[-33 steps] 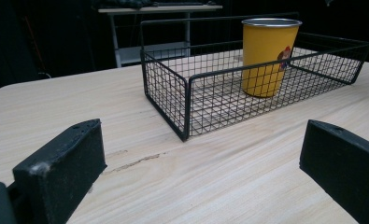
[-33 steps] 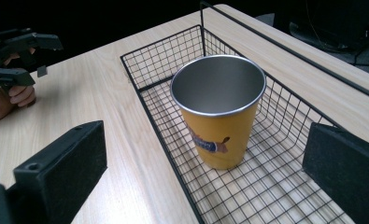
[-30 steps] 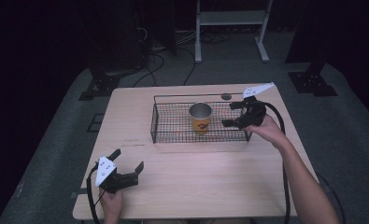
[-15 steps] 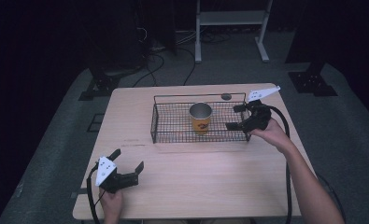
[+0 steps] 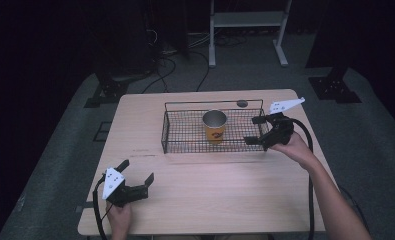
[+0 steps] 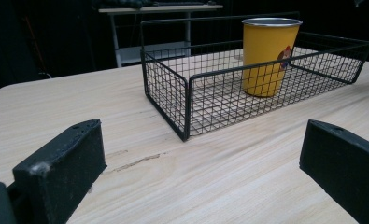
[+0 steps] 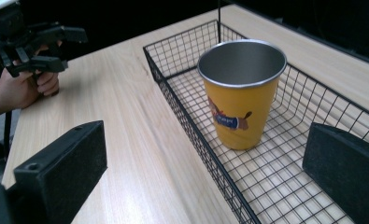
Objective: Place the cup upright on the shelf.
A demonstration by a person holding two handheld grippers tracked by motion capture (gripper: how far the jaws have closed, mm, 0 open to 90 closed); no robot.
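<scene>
Left gripper (image 5: 135, 180): lower left of the high view, jaws spread, idle on the table (image 5: 225, 200).
Yellow metal cup (image 5: 215, 126): upright, centre, inside the wire basket (image 5: 185, 131).
Right gripper (image 5: 254, 131): right of centre, jaws spread, empty; should straddle the cup squarely, clearing the basket rim.

right hand-held gripper (image 5: 251, 130) | drawn back from cup (image 5: 215, 126) | jaws apart

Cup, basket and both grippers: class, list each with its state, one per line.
Yellow cup: upright, empty, standing inside the basket, not gripped.
Wire basket: flat on the table, holding the cup.
Right gripper: open, at the basket's right end.
Left gripper: open, low over the table, apart from the basket.
</scene>
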